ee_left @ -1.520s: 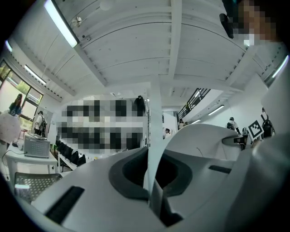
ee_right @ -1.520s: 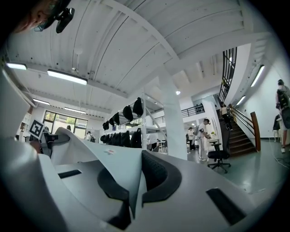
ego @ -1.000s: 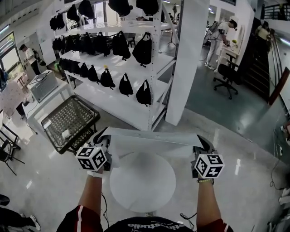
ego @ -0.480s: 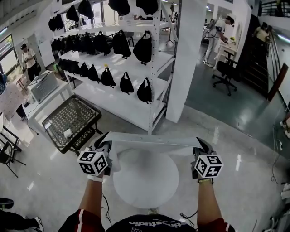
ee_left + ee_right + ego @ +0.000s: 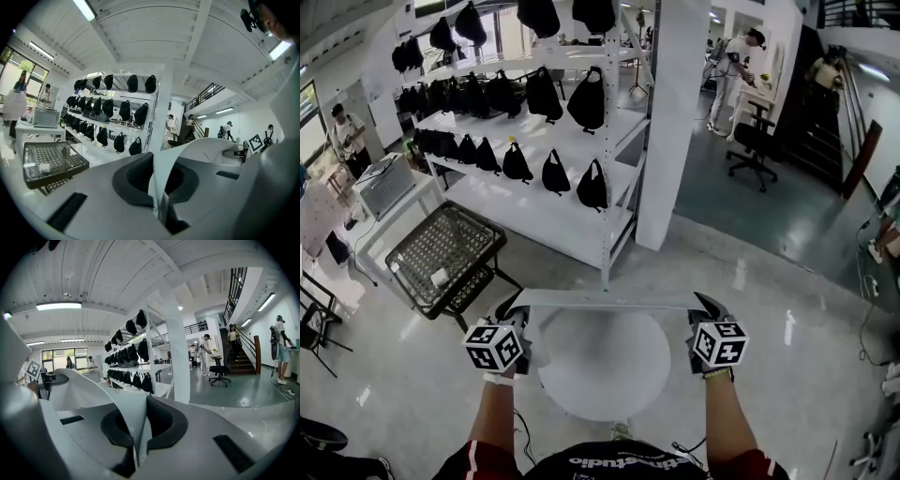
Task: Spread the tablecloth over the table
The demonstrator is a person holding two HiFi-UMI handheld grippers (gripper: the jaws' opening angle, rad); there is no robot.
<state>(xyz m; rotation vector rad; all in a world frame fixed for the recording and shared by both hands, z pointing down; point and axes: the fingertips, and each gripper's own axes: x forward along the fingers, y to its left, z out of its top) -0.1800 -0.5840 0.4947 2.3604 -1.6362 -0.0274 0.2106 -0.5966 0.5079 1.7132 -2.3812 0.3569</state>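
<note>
A white tablecloth (image 5: pixel 609 299) hangs stretched as a flat band between my two grippers, above the far edge of a round white table (image 5: pixel 602 370). My left gripper (image 5: pixel 512 309) is shut on the cloth's left end. In the left gripper view the cloth (image 5: pixel 164 173) runs pinched between the dark pads of that gripper (image 5: pixel 160 192). My right gripper (image 5: pixel 707 306) is shut on the right end, and the right gripper view shows the cloth (image 5: pixel 129 420) clamped in that gripper (image 5: pixel 136 434). The rest of the cloth below the held edge is hidden.
A black wire basket cart (image 5: pixel 445 255) stands left of the table. Behind it is a white shelf rack (image 5: pixel 539 202) with several black bags and a white pillar (image 5: pixel 667 122). An office chair (image 5: pixel 754 145) and people stand farther off. Cables (image 5: pixel 523 433) lie on the floor.
The cloth's held edge now shows as a thinner, flatter band than before. Both grippers stay shut on it and sit slightly closer together. The head view has shifted a little.
</note>
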